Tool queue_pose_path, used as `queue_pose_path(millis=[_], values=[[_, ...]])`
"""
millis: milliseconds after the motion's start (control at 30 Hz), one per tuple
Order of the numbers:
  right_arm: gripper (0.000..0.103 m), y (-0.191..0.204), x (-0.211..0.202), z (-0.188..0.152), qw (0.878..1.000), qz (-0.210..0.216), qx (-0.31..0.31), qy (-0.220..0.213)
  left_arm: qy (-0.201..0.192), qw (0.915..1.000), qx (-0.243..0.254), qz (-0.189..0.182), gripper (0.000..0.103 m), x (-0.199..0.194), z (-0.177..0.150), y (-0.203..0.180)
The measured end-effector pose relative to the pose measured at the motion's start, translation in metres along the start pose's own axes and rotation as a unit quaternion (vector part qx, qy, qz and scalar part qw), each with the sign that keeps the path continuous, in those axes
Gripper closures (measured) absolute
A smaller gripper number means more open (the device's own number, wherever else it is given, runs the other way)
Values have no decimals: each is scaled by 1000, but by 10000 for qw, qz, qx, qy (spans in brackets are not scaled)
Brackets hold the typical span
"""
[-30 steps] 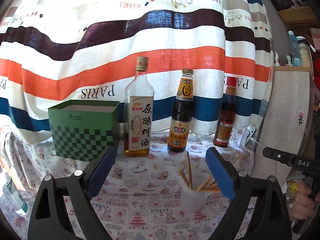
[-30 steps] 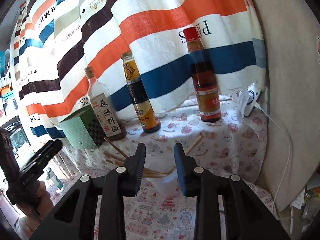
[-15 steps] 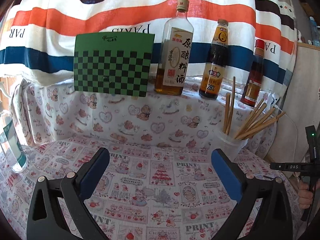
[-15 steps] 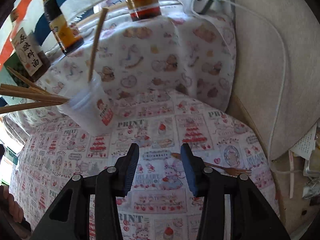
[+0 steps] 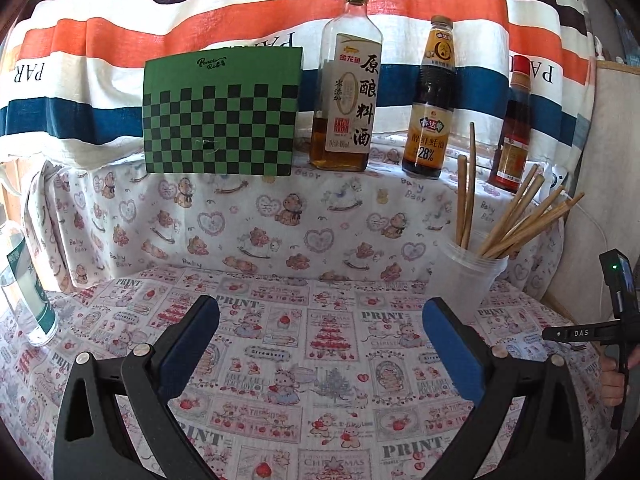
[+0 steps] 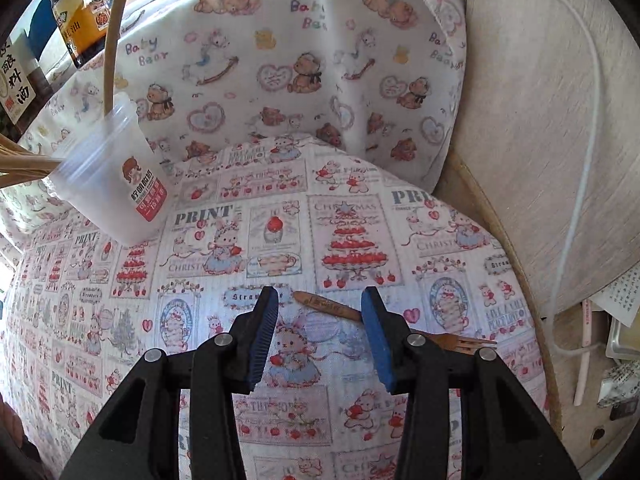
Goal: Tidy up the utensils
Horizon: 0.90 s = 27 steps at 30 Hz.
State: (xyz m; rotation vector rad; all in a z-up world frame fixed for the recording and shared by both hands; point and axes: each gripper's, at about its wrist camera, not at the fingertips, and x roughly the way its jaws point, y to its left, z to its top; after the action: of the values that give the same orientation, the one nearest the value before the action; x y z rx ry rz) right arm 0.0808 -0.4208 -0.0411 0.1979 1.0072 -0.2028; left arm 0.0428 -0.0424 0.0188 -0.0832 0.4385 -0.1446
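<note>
Wooden fork lies flat on the printed cloth of the bench, its handle end showing between the blue pads of the right tongs and its tines reaching out past the right pad toward the bench edge. The right tongs point steeply down at it, their jaws parted a moderate way with nothing pressed between them; whether the pads touch the cloth cannot be told. Up and to the left of the fork stands a clear plastic cup with a red label, holding a bundle of wooden chopsticks that fan out over its rim.

From the left wrist view, the left tongs hang over the cloth with jaws wide apart and empty, the cup ahead of them just beyond the right pad. Behind the cup, on a raised ledge draped in teddy-bear cloth, stand three bottles: a red-capped bottle nearest, a dark sauce bottle next, then a cooking wine bottle. A green checkered box sits farthest from the cup on that ledge. A striped cloth hangs behind
</note>
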Motion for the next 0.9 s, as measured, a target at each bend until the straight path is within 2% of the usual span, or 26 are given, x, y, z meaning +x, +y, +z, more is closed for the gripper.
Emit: queue_pose_path(millis=[100, 200, 300, 367, 400, 533, 600, 633, 700, 733, 767, 800, 900], values=[[58, 4, 3, 0, 9999, -90, -88, 10, -68, 9999, 47, 90, 2, -1, -1, -3], [64, 12, 4, -3, 9993, -288, -250, -36, -102, 9998, 32, 174, 2, -1, -3, -5], [79, 18, 5, -4, 9985, -394, -380, -82, -113, 9997, 59, 185, 2, -1, -3, -5], [93, 19, 4, -4, 9990, -232, -389, -33, -132, 9997, 59, 182, 2, -2, -3, -5], [96, 20, 5, -4, 9992, -97, -379, 10, -147, 9997, 56, 187, 2, -3, -2, -4], [99, 21, 1, -5, 9990, 53, -438, 14, -181, 9996, 43, 193, 2, -5, -2, -4], [99, 20, -11, -5, 9987, 110, -460, -213, -199, 9996, 37, 188, 2, -6, -1, -3], [99, 21, -17, -5, 9983, -1, -448, -369, -207, 9996, 32, 180, 2, -6, -1, -3], [89, 19, -26, -5, 9961, -497, -499, -527, -222, 9996, 17, 178, 2, -7, 0, -2], [70, 17, -26, -4, 9945, -724, -522, -545, -221, 9996, 12, 176, 2, -7, 0, -2], [52, 13, -27, -3, 9943, -772, -465, -569, -215, 9996, 6, 183, 2, -6, 0, -2], [48, 7, -25, 0, 9954, -704, -356, -548, -206, 9996, -1, 194, 2, -6, 0, -1], [47, -3, -12, 3, 9988, -395, -252, -116, -154, 9997, -11, 193, 2, -5, -1, -1]])
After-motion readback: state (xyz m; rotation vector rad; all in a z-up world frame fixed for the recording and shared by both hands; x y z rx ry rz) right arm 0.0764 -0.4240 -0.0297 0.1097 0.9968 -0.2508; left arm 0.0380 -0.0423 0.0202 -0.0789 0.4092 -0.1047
